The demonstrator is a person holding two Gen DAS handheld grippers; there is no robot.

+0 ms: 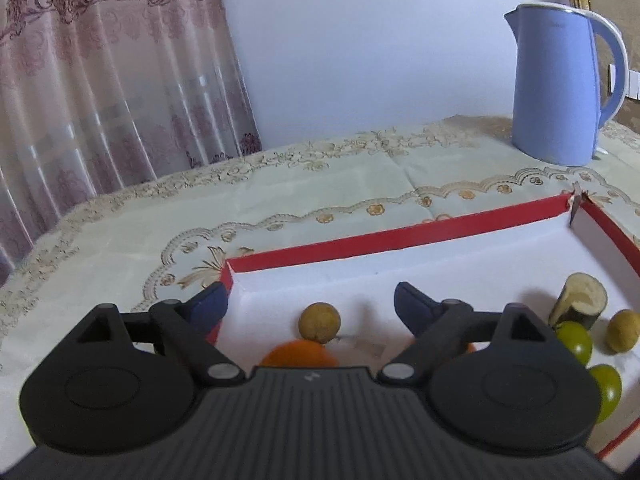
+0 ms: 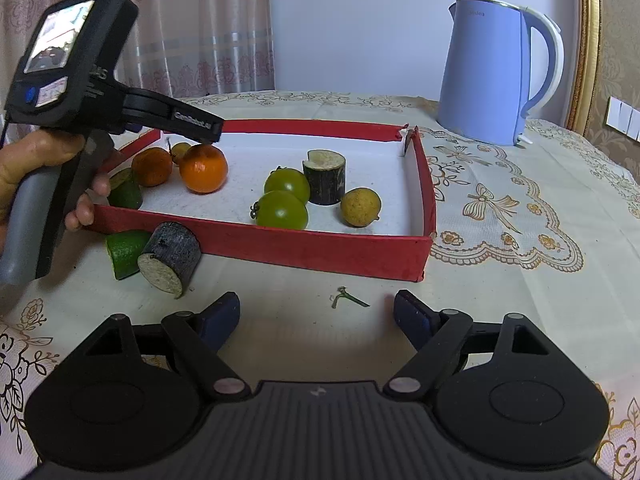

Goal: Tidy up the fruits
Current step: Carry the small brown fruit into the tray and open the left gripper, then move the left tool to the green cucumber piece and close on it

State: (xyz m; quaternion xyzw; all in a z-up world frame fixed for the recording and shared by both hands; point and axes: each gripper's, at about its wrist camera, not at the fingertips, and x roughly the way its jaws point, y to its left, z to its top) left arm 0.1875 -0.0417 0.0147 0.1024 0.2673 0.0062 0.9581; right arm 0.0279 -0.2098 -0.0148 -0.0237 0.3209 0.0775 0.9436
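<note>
Left gripper (image 1: 310, 306) held over red tray's (image 2: 280, 246) left end, jaws apart, nothing clamped; oranges (image 2: 203, 168) seen below it. Outside tray's near wall: lime piece (image 2: 122, 252), dark cane chunk (image 2: 172, 258) lying on tablecloth (image 2: 520, 280). Inside tray: green tomatoes (image 2: 282, 210), upright cane chunk (image 2: 325, 178), yellow-brown fruit (image 2: 360, 207). Right gripper (image 2: 316, 312) held above cloth, jaws apart, empty. Blue kettle (image 2: 488, 72) seen far right.

Table (image 2: 500, 280): red tray (image 2: 320, 246), kettle (image 2: 486, 76), lime wedge (image 2: 124, 252), cane stub (image 2: 172, 258).
</note>
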